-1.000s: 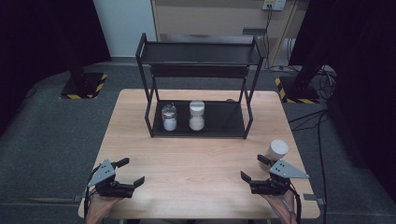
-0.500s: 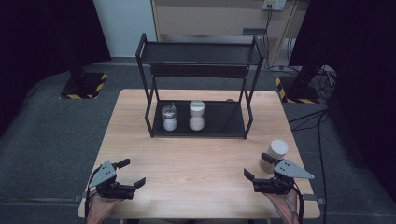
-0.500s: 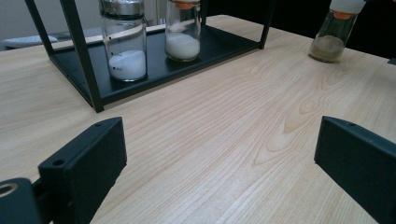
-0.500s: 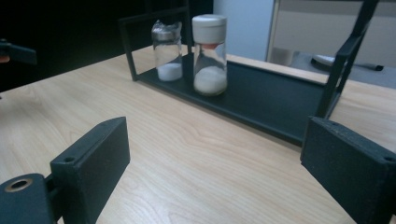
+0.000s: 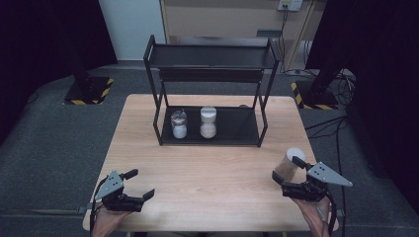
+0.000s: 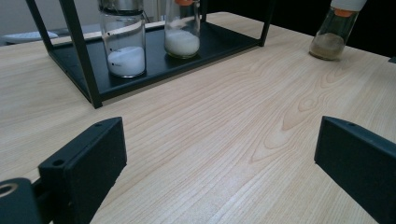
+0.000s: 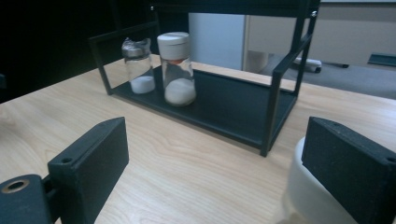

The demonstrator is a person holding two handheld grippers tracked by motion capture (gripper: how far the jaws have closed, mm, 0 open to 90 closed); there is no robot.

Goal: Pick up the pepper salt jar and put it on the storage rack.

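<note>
So compared with a second ago the right gripper [image 5: 289, 174] has slid in toward the white-capped jar [image 5: 288, 164] at the right edge of the table [image 5: 217, 163], and one jaw now sits right alongside it; the left gripper [image 5: 139, 185] has barely budged near the front left corner. Right gripper's jaws are spread wide, nothing clamped. In the right gripper view the jar's white cap [image 7: 299, 196] sits low at the right, just inside the right-hand jaw and partly hidden behind it, can't tell if it's actually touching. Left gripper is wide open too, with bare wood between its jaws, and from its own view you can see that same jar [image 6: 334, 35] well off across the table, with brownish stuff in the bottom. The black rack [image 5: 212, 54] stands at the back of the table, and on its lower shelf are two more jars side by side: a metal-topped jar [image 5: 179, 124] and a taller white-lidded jar [image 5: 208, 122], both with white powder in them.
</note>
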